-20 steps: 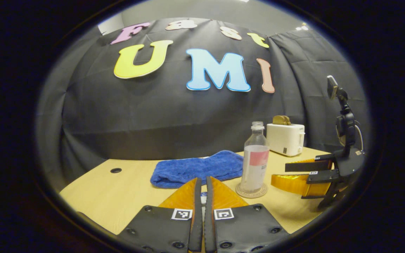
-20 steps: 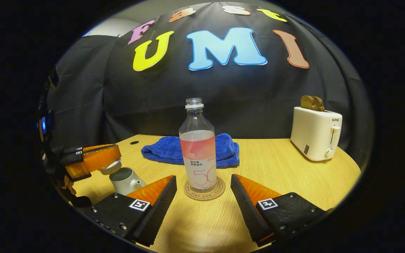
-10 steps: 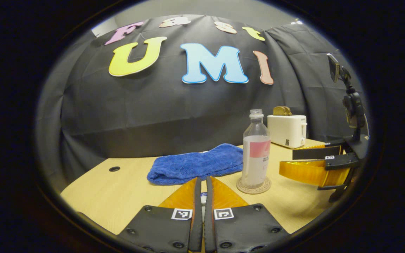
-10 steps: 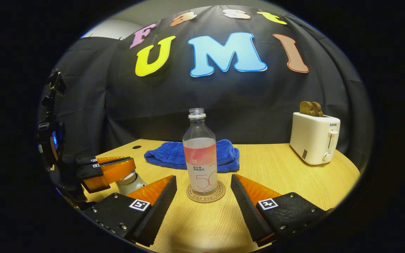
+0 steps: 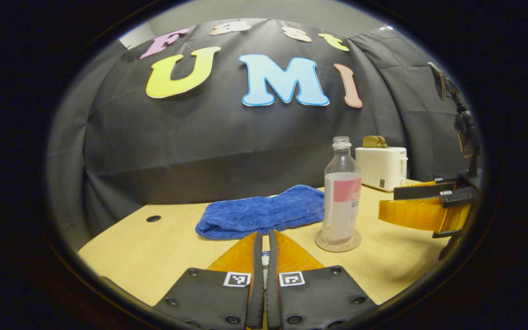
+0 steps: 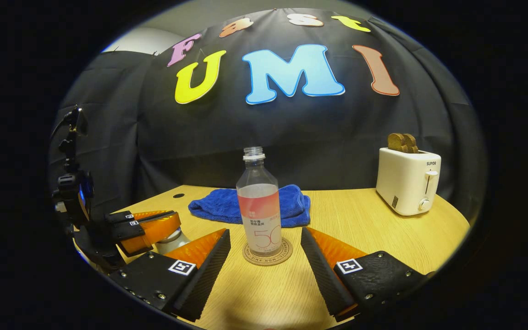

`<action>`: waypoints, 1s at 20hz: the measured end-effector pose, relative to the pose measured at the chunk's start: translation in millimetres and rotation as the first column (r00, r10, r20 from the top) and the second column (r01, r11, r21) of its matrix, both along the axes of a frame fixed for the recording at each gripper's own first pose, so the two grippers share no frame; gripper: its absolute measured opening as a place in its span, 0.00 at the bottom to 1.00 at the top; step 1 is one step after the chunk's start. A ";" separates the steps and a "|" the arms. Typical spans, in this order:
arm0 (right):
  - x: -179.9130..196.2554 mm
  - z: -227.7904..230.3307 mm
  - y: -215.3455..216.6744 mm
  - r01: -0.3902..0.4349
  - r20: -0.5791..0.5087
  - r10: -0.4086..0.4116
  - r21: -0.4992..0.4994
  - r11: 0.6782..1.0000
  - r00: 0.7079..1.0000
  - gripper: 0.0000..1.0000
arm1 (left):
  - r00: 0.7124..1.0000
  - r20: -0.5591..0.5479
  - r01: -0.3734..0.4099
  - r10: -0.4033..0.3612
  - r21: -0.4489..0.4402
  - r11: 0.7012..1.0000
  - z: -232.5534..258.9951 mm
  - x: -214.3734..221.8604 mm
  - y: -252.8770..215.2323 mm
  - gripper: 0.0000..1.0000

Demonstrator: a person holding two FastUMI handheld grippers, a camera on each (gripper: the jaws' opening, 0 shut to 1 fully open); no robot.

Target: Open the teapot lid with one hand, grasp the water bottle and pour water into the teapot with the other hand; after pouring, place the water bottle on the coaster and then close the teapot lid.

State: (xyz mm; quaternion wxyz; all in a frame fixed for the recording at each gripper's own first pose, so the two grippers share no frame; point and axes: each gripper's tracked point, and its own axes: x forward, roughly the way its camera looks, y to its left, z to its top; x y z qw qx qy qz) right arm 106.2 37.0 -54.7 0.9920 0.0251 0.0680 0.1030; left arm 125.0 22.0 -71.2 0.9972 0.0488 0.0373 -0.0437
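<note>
Left gripper [image 5: 262,238]: jaws nearly together, with a thin sliver of something pale and blue caught in the slit between them; what it is cannot be told from the left gripper view. In the right gripper view this gripper [image 6: 154,224] sits low over the teapot.
Right gripper [image 6: 265,247]: jaws wide apart, nothing between the fingers.
Teapot [image 6: 171,238]: just left of the right jaws, mostly hidden under the left gripper and behind the right gripper's left finger; whether its lid is seated cannot be told.
Coaster [image 6: 267,252]: straight ahead of the right jaws, near their tips, flat on the surface [image 6: 365,224].
Water bottle [image 6: 259,206]: upright on the coaster, uncapped, partly filled.
Blue towel [image 6: 227,205]: beyond the bottle, bunched.
Toaster [image 6: 408,181]: far right of the right jaws, with bread in its slots.
</note>
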 end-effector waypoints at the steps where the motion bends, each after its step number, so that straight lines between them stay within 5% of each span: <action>1: -0.3 -0.1 -0.1 0.000 0.000 0.000 0.000 1.000 1.000 0.96 | 1.000 0.000 0.000 0.000 0.000 1.000 -1.7 1.6 -0.8 0.10; 6: -1.0 3.2 -1.2 0.007 0.011 -0.007 -0.004 1.000 1.000 0.96 | 1.000 0.025 -0.013 0.013 -0.027 1.000 7.6 -3.3 3.1 0.24; 7: -1.3 3.7 -2.0 0.011 0.016 -0.011 -0.007 1.000 1.000 0.96 | 0.999 0.033 -0.018 0.019 -0.030 0.999 11.5 -5.6 4.4 0.14; 10: -4.2 8.7 1.0 0.019 0.036 -0.019 -0.015 1.000 0.999 0.96 | 0.998 0.046 -0.029 0.031 -0.049 0.998 18.2 -12.1 7.8 0.24; 20: -33.1 39.8 26.4 0.015 0.119 -0.011 -0.039 0.999 0.993 0.96 | 0.996 0.083 -0.032 0.038 -0.077 0.997 47.9 -61.5 -2.4 0.24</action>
